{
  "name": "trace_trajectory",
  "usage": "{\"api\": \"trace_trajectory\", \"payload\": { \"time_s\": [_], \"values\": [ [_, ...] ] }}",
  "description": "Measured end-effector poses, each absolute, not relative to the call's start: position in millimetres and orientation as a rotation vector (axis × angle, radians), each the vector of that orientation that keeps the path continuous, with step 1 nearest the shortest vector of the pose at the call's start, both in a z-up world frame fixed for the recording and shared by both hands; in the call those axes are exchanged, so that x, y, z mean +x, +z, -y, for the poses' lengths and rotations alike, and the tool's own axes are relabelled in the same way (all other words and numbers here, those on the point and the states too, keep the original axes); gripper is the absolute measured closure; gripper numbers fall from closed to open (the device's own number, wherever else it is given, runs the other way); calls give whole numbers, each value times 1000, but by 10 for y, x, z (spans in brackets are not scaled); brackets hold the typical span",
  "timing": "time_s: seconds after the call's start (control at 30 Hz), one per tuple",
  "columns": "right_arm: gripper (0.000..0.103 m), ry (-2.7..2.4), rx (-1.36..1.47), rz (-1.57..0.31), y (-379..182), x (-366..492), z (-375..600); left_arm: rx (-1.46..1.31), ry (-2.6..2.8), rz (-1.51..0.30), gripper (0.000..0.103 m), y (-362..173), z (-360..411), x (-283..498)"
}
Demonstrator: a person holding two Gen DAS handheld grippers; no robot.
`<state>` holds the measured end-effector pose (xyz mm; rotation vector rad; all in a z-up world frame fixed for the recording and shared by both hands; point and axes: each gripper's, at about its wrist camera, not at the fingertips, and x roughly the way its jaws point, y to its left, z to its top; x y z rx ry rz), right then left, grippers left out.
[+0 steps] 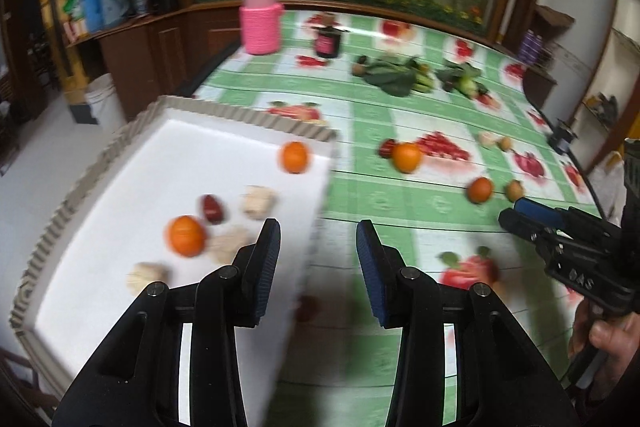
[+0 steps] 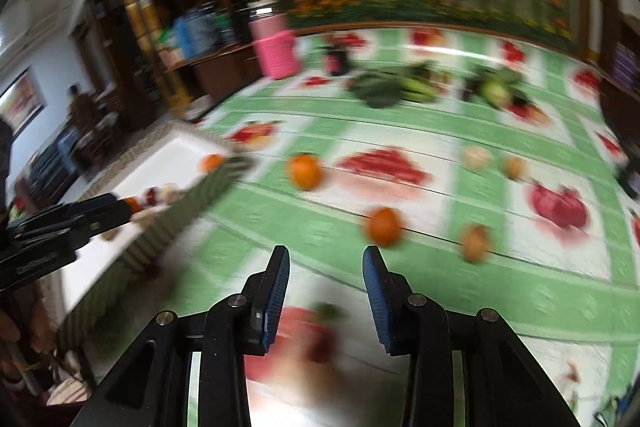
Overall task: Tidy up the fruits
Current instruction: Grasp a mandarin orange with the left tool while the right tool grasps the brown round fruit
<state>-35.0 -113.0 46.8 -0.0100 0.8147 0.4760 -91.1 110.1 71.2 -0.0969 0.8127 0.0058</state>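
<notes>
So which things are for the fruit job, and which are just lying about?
For the job: white tray, oranges in it and on the table, both open claws.
Lying about: pink bottle, dark jar, leafy greens.

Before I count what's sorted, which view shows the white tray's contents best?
The left wrist view: the white tray fills its left side, showing two oranges, a dark red fruit and pale lumpy pieces. The right wrist view shows the tray small, blurred, partly hidden behind the left gripper.
</notes>
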Motion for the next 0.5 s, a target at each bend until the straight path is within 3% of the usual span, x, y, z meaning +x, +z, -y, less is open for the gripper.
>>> {"api": "trace_trajectory", "payload": {
  "time_s": [0.27, 0.5],
  "values": [
    [64, 301, 29, -843, 392, -137, 1804, -73, -104, -863, 64, 604, -584, -640],
    [64, 346, -33, -894, 261, 157, 1748, -72, -194, -898, 64, 560, -235, -414]
  ]
}}
